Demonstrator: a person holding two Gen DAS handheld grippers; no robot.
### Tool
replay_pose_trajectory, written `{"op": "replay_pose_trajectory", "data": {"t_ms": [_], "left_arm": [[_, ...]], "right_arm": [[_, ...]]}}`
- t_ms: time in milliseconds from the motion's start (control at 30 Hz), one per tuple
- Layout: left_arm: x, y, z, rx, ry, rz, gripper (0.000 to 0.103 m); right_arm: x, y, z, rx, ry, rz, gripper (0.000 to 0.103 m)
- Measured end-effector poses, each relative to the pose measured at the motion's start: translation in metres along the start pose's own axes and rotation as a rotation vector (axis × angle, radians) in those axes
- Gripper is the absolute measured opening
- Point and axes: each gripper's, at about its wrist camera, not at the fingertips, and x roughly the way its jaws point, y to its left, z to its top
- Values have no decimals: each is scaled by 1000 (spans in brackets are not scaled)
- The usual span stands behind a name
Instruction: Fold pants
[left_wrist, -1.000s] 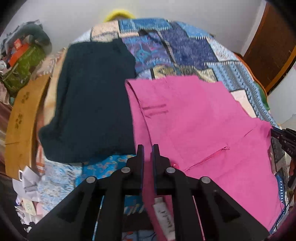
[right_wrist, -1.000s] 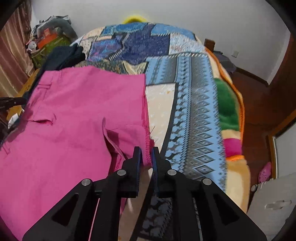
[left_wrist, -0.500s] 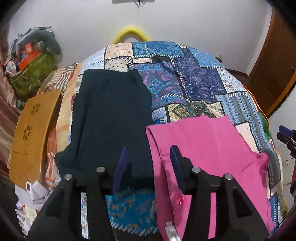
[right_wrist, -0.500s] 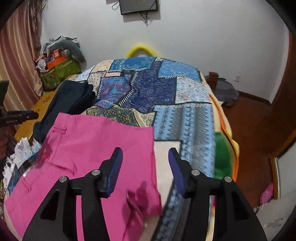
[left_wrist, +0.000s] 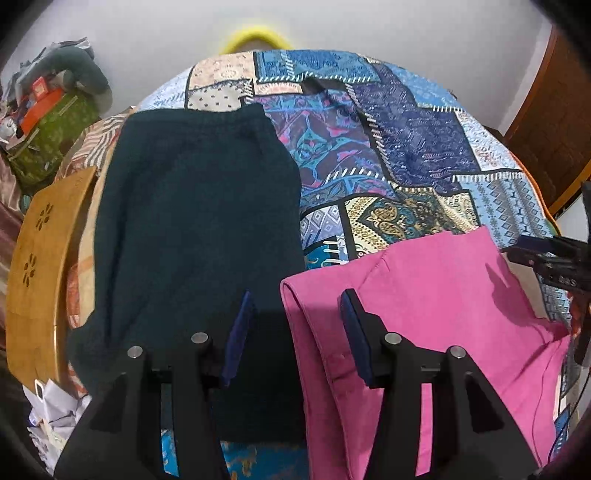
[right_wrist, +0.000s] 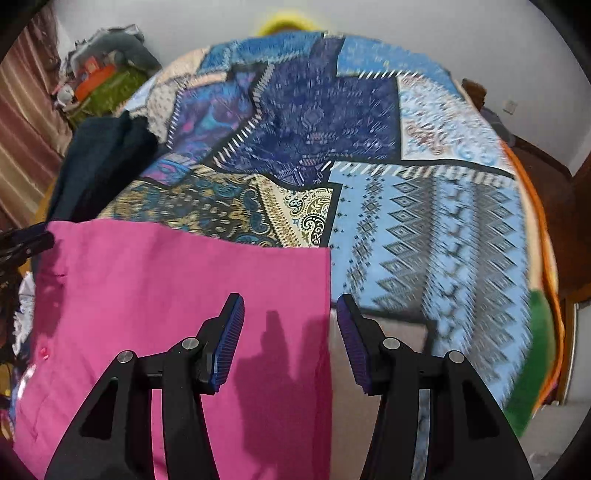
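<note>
Lying folded on the patchwork bedspread (right_wrist: 424, 221): pink pants (right_wrist: 166, 295), just beside a dark folded garment (left_wrist: 192, 229). Hovering over the pants' two side edges, released and gripping nothing: left gripper (left_wrist: 295, 325) and right gripper (right_wrist: 290, 325), fingers having just been opening.

A bed under a patchwork cover (left_wrist: 417, 147) carries folded pink pants (left_wrist: 443, 295) beside a dark garment (left_wrist: 192, 221) (also folded).
</note>
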Motion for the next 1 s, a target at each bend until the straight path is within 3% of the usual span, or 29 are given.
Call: {"op": "replay_pose_trajectory", "data": {"t_ms": [133,300,400,433,567,700,1000], "left_arm": [[10,-1,0,5,-10,9,46],[8,-5,0,26,-36,23,17],[6,-8,-1,40,-43,32,11],[5,-9,-1,42,-42,33,11],[-3,-9,0,35,-47,22,7],[-22,-11,2,44,-78,10,7],[-93,-23,15,56,-195,6,6]], "right_arm": [[31,-3,9,25,57,-9,48],[51,8,10,-12,58,-44,45],[56,15,6,-14,49,-25,20],[57,18,6,-13,54,-13,8],[53,26,7,-48,50,-48,4],[29,17,13,-40,-18,-65,3],[-97,13,31,0,-279,-44,3]]}}
